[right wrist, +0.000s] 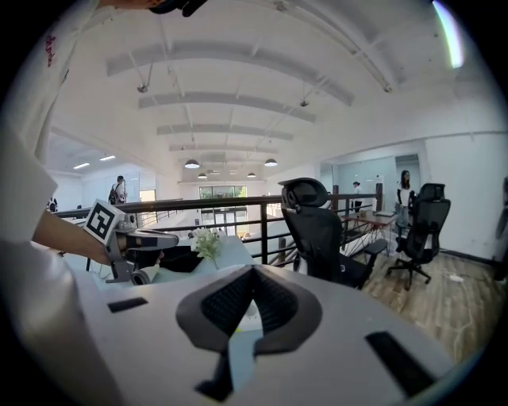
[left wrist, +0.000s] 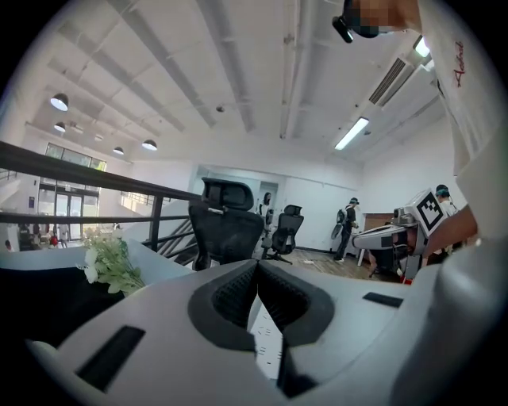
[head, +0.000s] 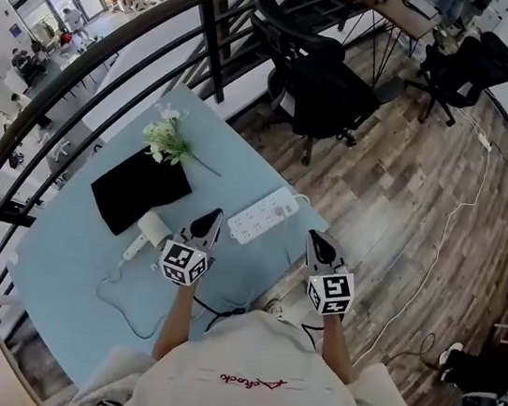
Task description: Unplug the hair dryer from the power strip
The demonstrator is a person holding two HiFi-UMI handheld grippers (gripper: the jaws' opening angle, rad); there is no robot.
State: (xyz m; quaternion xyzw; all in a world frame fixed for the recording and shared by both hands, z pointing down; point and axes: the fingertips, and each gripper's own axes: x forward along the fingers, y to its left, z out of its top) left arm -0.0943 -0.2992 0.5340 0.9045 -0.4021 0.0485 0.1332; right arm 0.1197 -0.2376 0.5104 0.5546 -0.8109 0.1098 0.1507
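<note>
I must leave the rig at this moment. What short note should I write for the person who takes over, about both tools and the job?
Left tool: shut, empty, above the table, at the strip's left end.
Right tool: shut, empty, near the table's corner, right of the strip.
Strip: flat on the table, between the two tools.
Dryer: lies left of the left tool, beside the black mat; its cord loops toward the person.
Done: nothing is gripped.
Left: the plug cannot be made out from here; find it at the strip, probably steady the strip, pull the plug out.
</note>
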